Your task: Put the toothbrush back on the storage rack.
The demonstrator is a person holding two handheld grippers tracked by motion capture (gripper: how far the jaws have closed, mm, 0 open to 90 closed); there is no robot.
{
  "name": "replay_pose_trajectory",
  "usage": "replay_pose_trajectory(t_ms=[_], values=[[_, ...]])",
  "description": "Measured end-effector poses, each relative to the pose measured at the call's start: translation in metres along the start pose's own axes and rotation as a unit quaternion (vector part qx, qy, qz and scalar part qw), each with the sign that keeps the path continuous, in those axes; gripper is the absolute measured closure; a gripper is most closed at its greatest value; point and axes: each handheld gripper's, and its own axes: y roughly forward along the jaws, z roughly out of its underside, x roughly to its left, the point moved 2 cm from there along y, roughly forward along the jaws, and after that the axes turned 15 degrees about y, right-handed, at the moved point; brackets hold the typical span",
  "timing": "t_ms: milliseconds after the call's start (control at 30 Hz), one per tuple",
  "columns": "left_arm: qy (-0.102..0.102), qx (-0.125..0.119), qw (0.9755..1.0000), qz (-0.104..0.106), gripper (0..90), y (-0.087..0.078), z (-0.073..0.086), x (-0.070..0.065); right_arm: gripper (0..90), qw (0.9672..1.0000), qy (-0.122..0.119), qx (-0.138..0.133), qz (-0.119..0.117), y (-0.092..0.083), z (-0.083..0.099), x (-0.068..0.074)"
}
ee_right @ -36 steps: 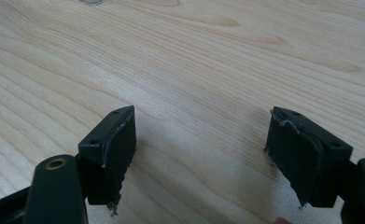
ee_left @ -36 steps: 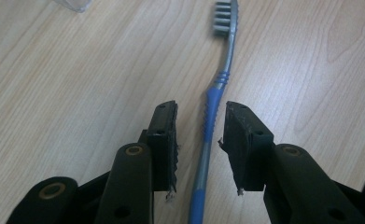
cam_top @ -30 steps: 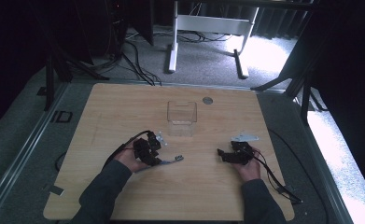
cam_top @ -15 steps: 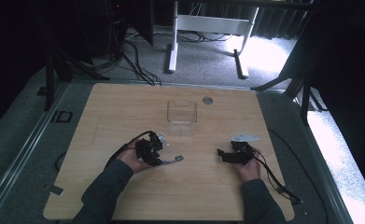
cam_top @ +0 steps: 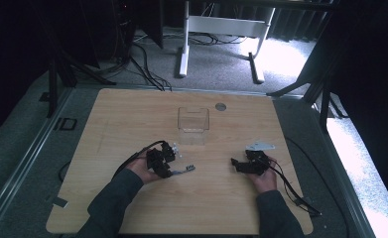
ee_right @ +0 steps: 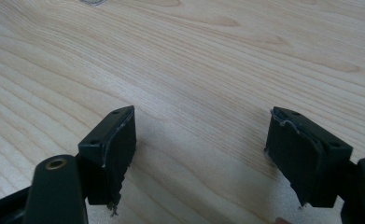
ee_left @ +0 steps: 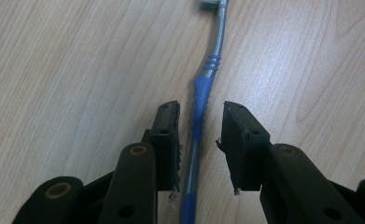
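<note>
Left gripper view, left claw (ee_left: 200,140) closing, straddling toothbrush (ee_left: 200,121)

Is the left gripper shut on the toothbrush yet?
No, open. The left gripper straddles the blue toothbrush lying flat on the table; wood shows between the handle and each pad. Its jaws have just been closing.

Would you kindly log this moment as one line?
left gripper: open, fingers astride toothbrush, closing, no contact | right gripper: open, empty | clear box: beyond
</note>
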Motion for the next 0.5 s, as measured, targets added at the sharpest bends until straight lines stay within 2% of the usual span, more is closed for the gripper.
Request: replay_pose_trajectory(t_ms=[500], values=[[0.010,0.022,0.9997,0.001,68.8,0.0022,-0.0063,-0.0010,23.9,1.0000,0.000,0.000,0.000,0.0000,0.0000,0.0000]])
